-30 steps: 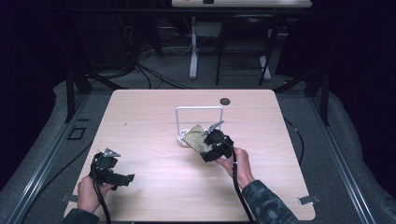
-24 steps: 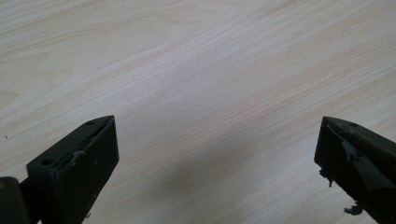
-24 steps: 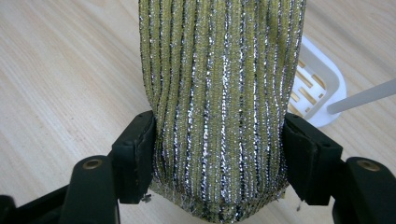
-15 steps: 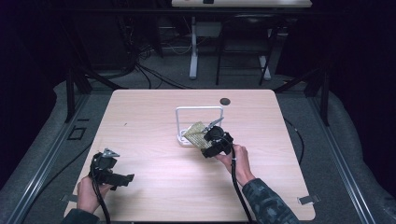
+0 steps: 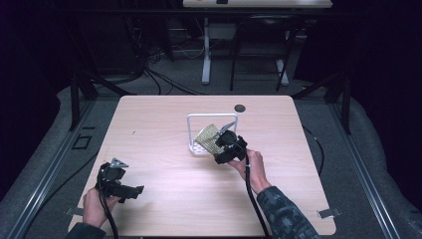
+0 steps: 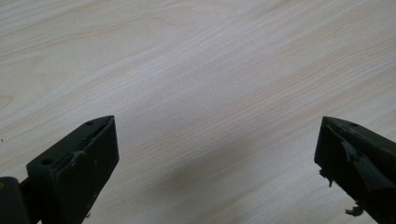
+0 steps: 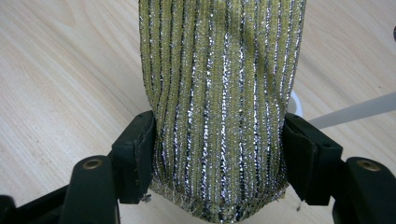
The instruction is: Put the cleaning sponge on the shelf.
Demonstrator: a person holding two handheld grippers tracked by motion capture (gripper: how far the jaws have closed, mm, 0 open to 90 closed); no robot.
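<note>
Right gripper (image 5: 222,141) has carried sock (image 7: 219,107) onto rack (image 5: 191,130) | I grip sock; left gripper (image 6: 217,163) gapes | snag may topple rack

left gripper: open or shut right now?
Open. In the left gripper view the left gripper has its jaws far apart with bare wooden table between them, nothing held.

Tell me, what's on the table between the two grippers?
Nothing: in the high view, bare table separates the left gripper from the right gripper holding the cloth.
</note>
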